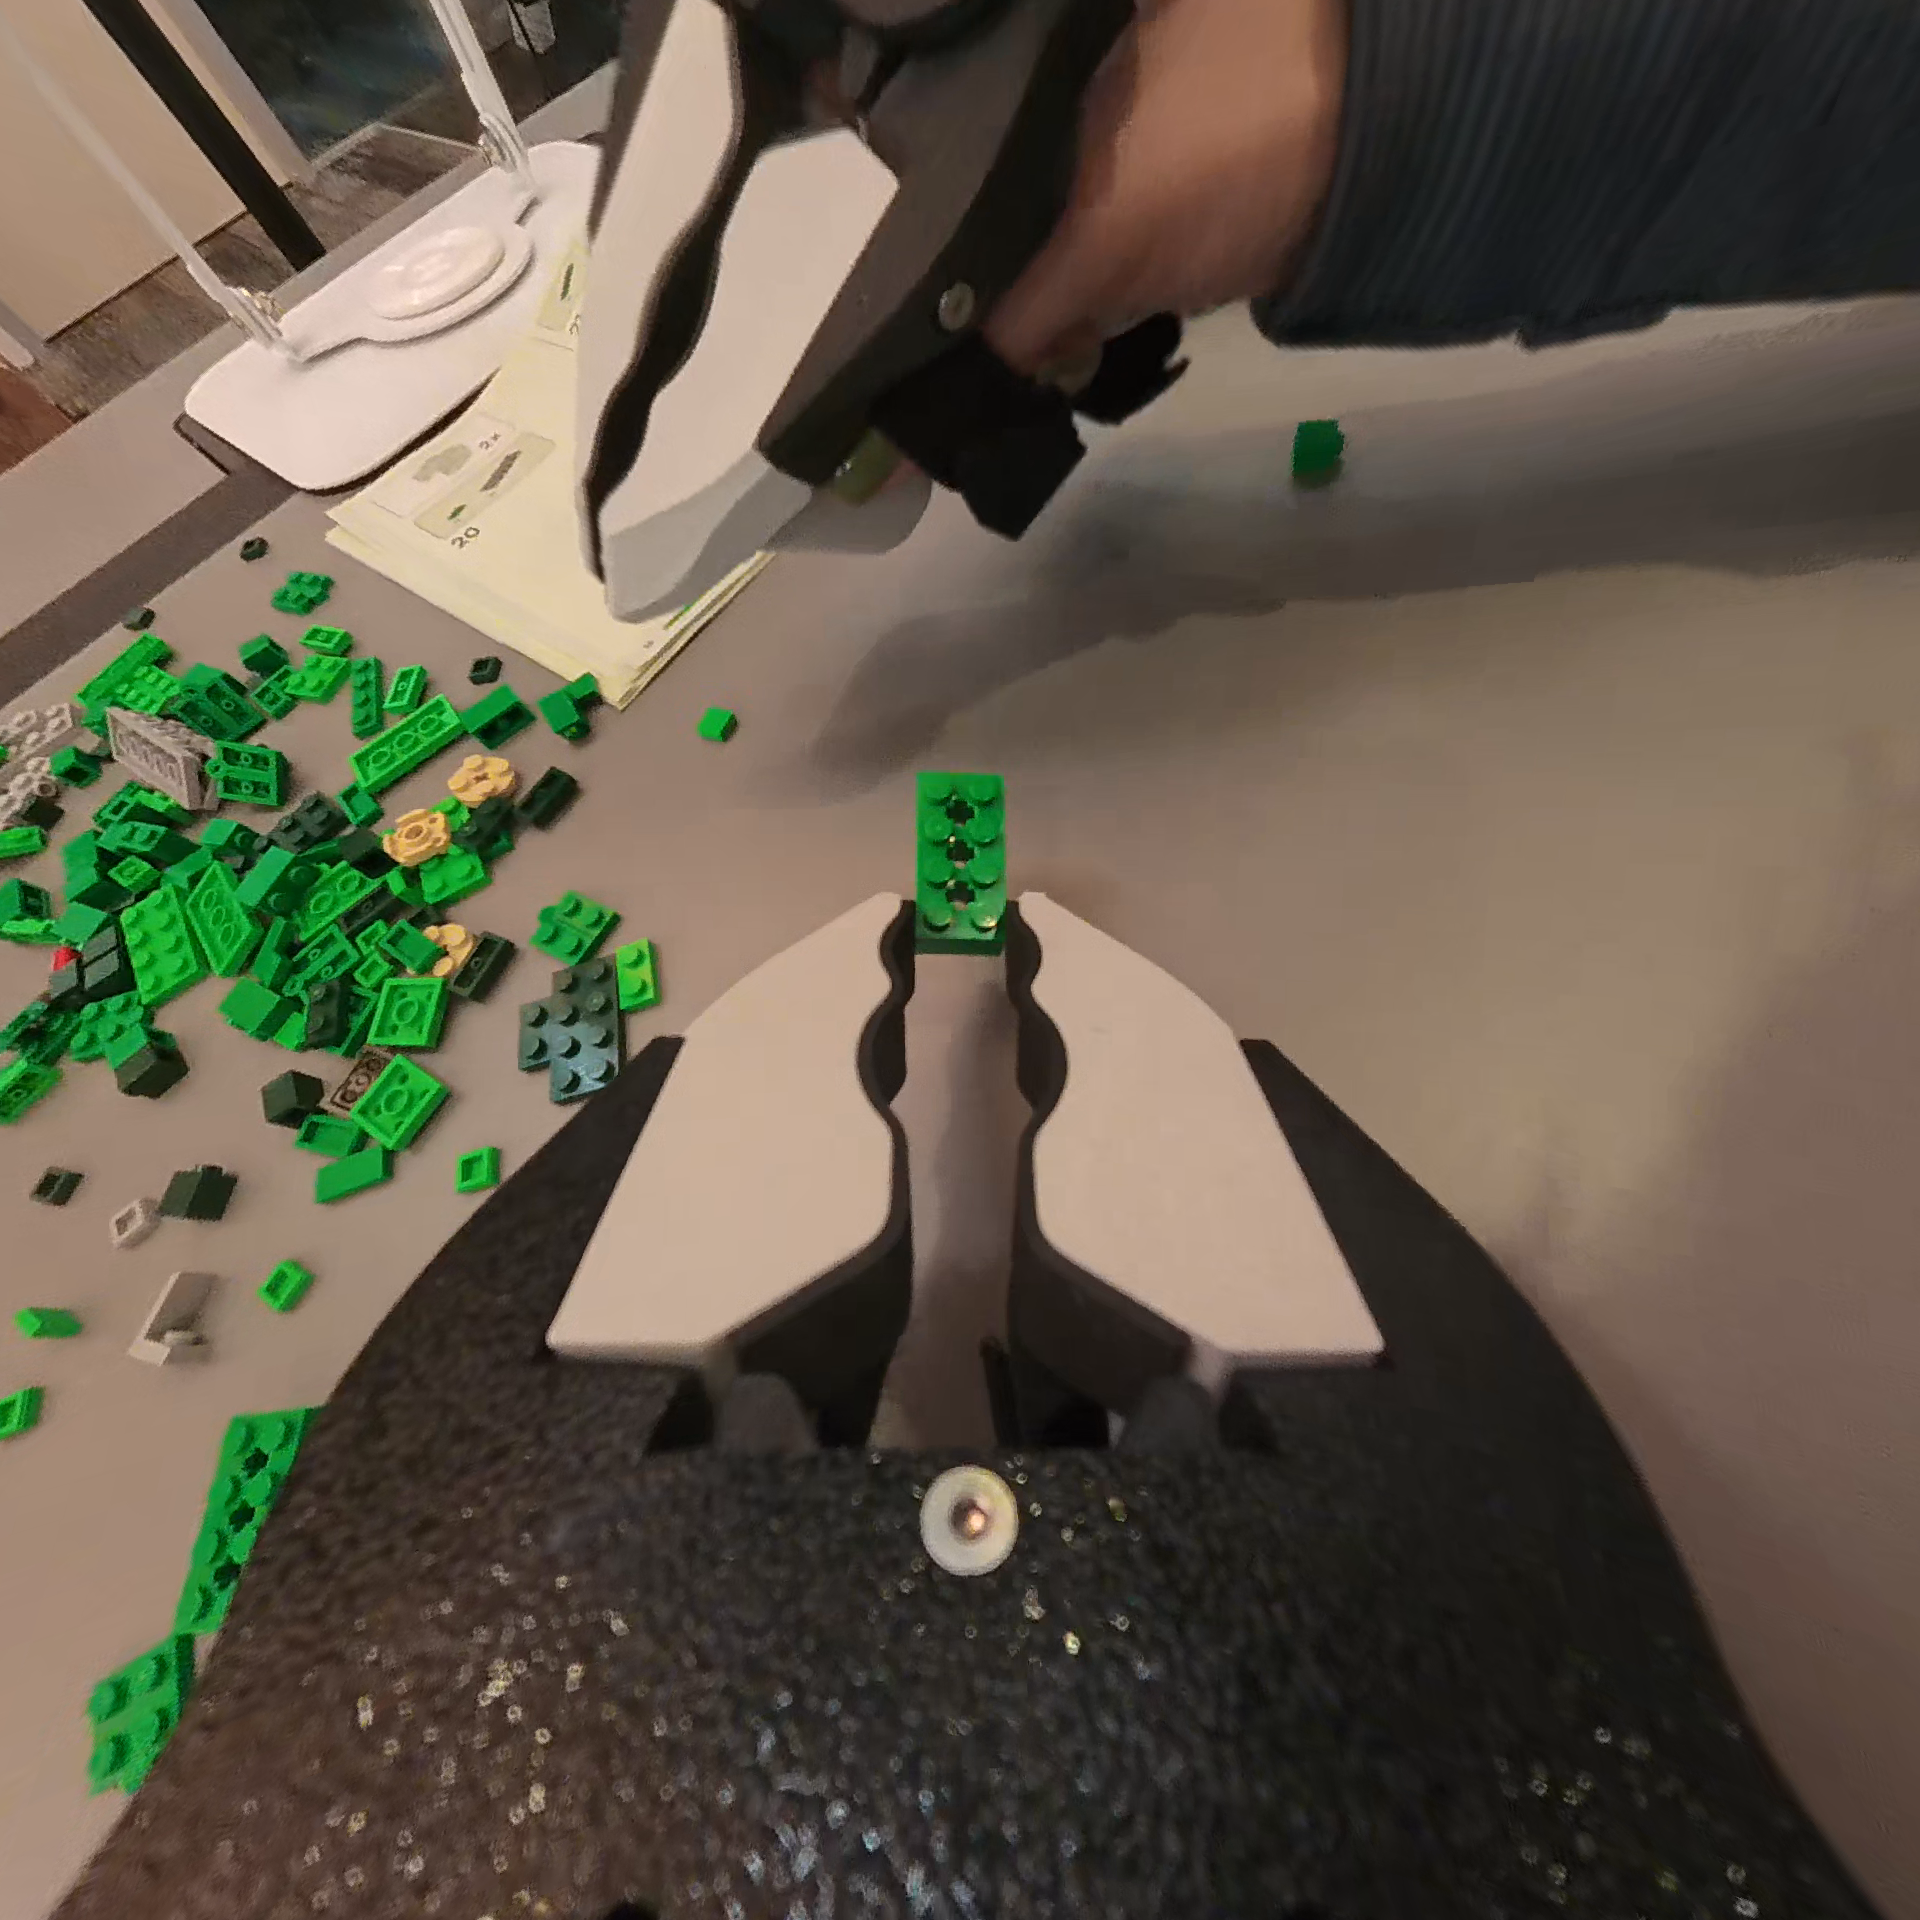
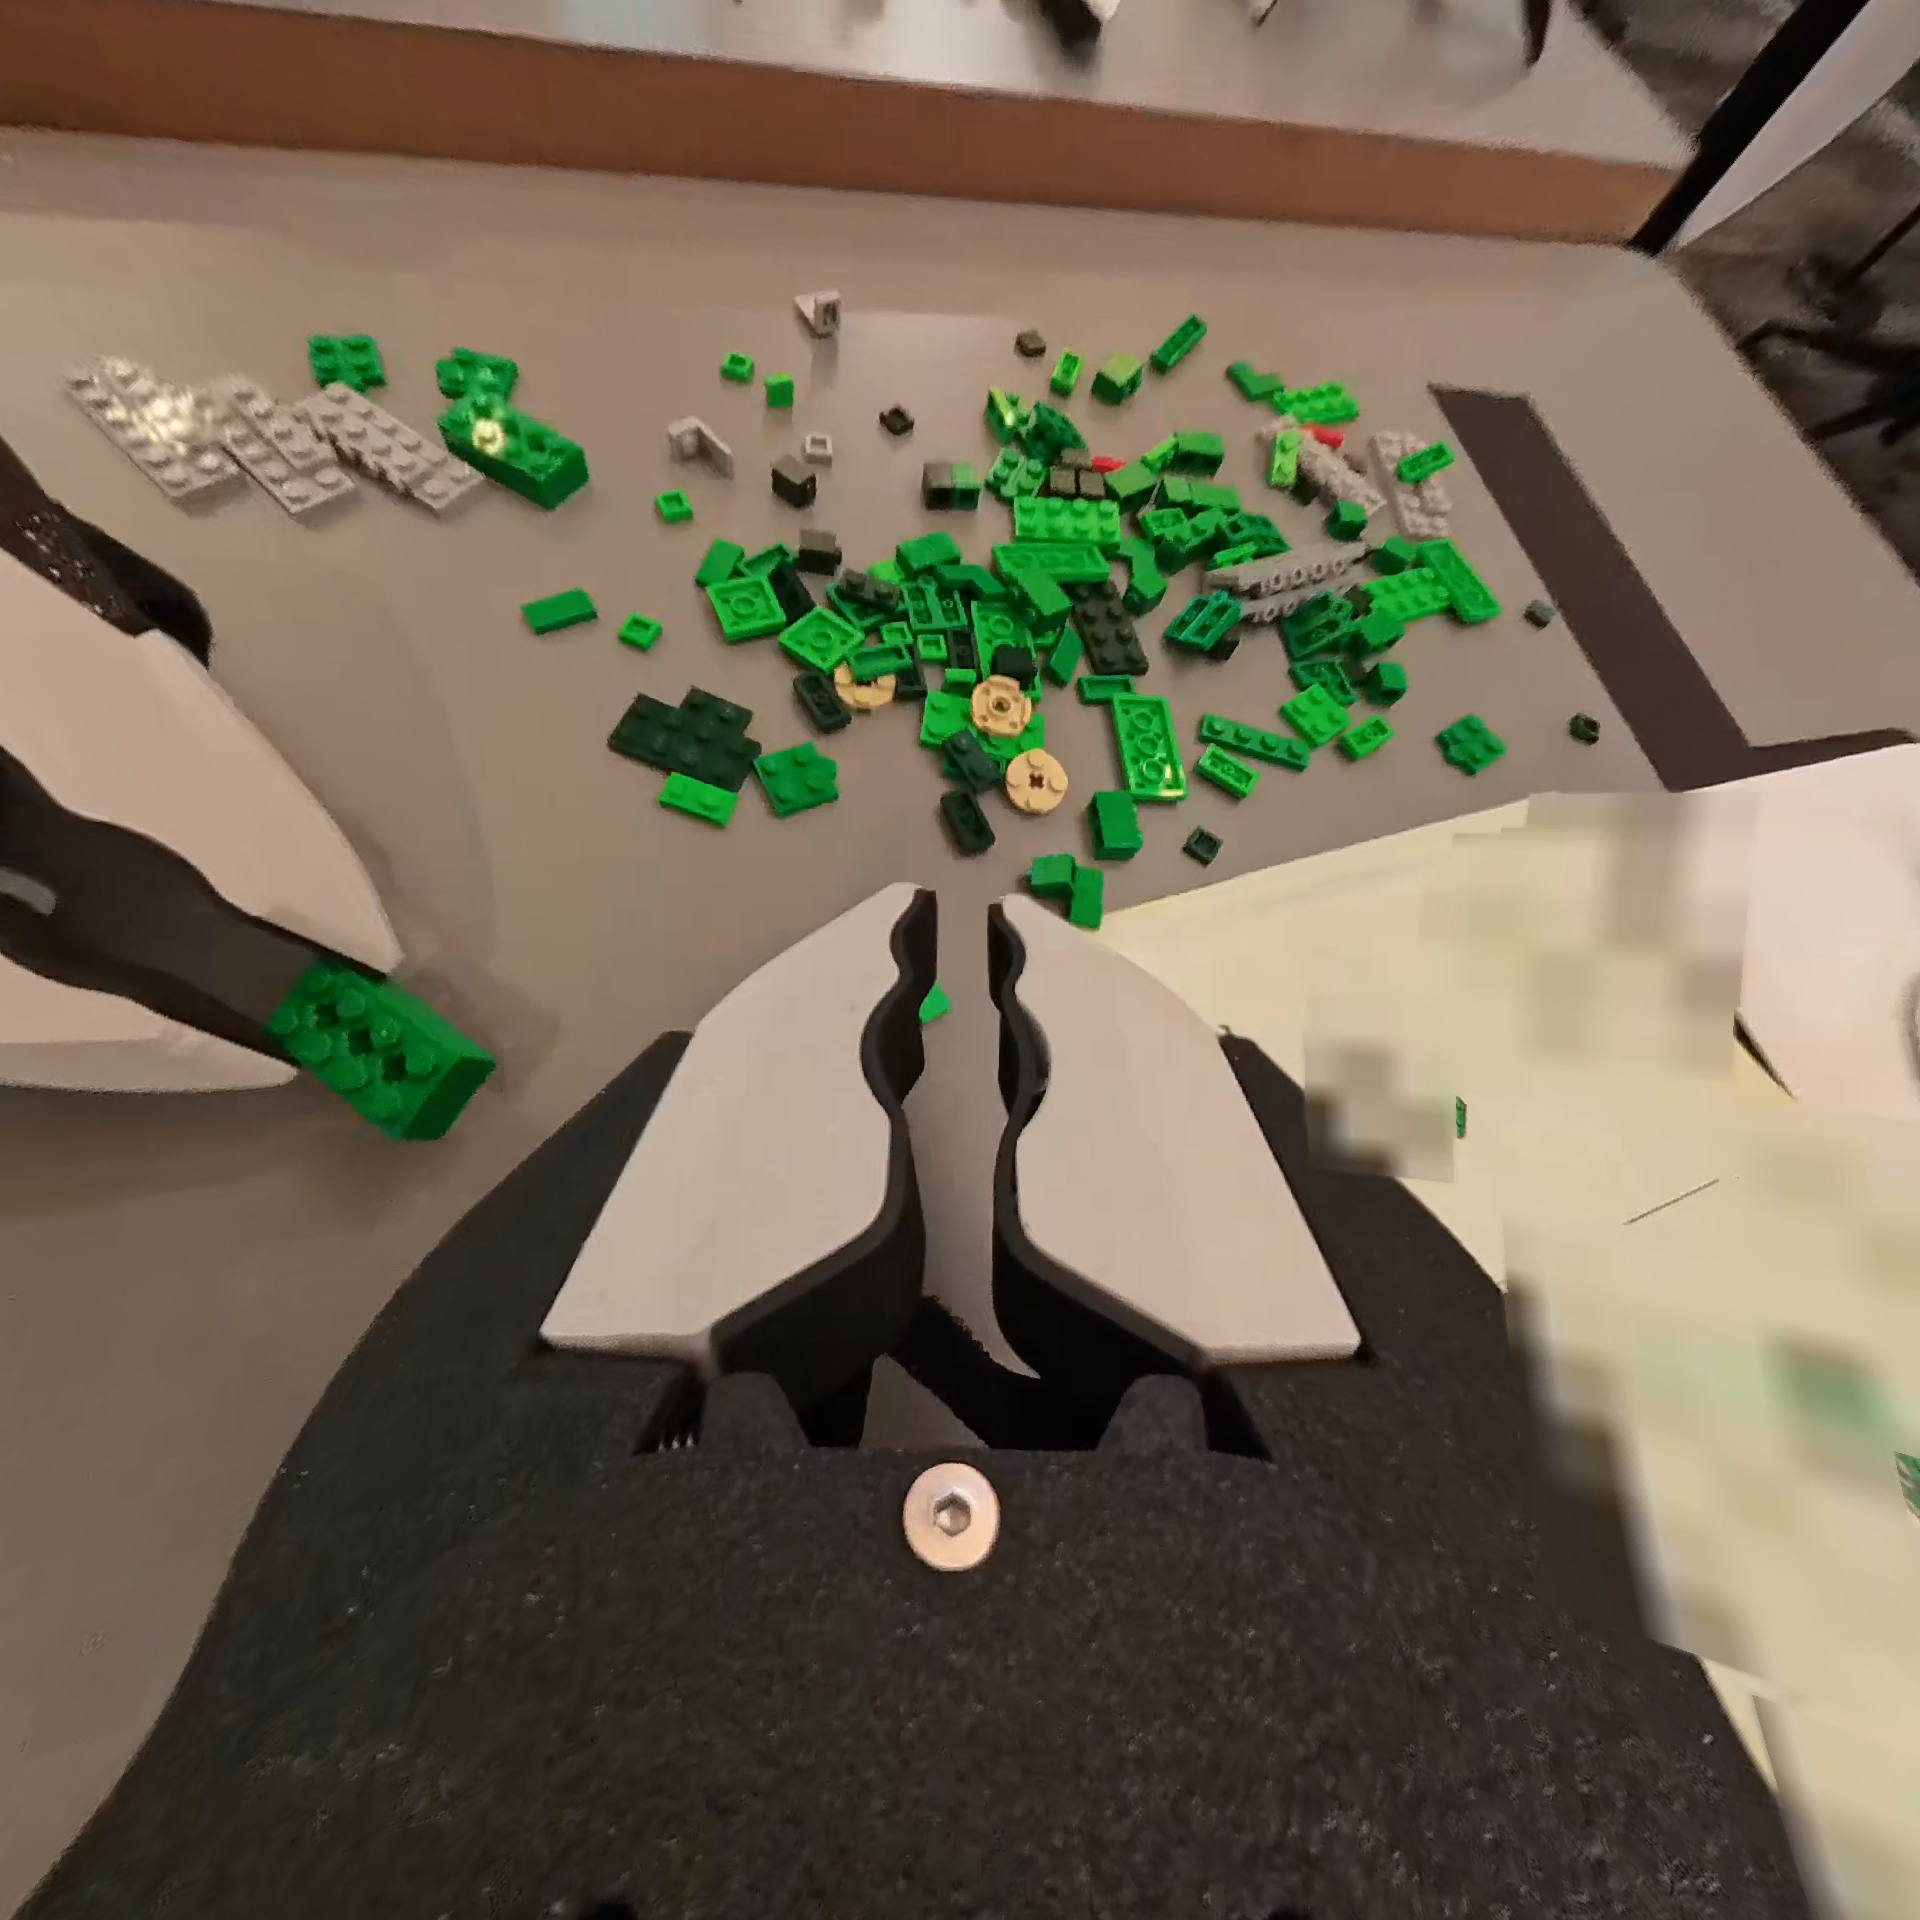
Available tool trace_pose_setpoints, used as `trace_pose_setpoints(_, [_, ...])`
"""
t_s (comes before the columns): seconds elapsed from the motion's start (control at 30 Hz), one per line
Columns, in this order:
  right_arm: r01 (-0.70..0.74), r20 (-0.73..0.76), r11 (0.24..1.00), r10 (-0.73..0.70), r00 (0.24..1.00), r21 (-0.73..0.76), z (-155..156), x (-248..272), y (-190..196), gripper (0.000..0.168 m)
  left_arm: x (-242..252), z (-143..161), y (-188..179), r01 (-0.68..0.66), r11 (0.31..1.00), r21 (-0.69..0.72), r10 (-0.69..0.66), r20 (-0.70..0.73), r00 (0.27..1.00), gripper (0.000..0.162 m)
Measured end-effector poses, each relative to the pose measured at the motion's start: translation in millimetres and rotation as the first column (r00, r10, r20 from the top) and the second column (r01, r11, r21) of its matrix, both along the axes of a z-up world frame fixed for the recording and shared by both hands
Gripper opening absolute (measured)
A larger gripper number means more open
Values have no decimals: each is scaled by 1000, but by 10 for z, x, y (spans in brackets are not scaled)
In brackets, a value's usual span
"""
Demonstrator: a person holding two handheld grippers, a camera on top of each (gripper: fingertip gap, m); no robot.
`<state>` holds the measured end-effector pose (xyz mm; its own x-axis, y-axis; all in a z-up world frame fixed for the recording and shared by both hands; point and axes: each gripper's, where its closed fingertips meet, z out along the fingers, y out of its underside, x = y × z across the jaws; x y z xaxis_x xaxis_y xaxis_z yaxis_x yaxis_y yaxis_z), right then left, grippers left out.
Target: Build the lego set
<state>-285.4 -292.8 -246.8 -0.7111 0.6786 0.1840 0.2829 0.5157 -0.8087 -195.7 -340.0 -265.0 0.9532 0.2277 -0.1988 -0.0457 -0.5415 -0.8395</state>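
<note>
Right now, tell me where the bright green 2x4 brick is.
The bright green 2x4 brick is clamped at the tips of the left tool, right of the loose brick pile; the right wrist view shows it at lower left.

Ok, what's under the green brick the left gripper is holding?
Only bare grey table shows around the green brick pinched in the left gripper. In the right wrist view it seems close to the surface; whether its underside touches is hidden.
</note>
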Motion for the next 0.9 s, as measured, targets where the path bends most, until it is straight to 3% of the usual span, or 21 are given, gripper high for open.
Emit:
trace_pose_setpoints(0.2, [94,-205,992,-111,973,-90,165,100,-34,6,-24,8,-7,-15,1000,8,15,15,1000,16])
trace_pose_setpoints(0.4, [132,-295,974,-183,938,-185,319,316,-16,4,-67,1,-7,-40,999,-2,40,-12,999,16])
trace_pose_setpoints(0.63, [160,-445,972,-222,868,-173,372,360,62,0,-80,-44,8,-46,998,-42,44,-57,997,16])
trace_pose_setpoints(0.9, [142,-474,976,-203,857,-163,375,387,42,0,-103,-38,17,-54,998,-41,51,-80,996,16])
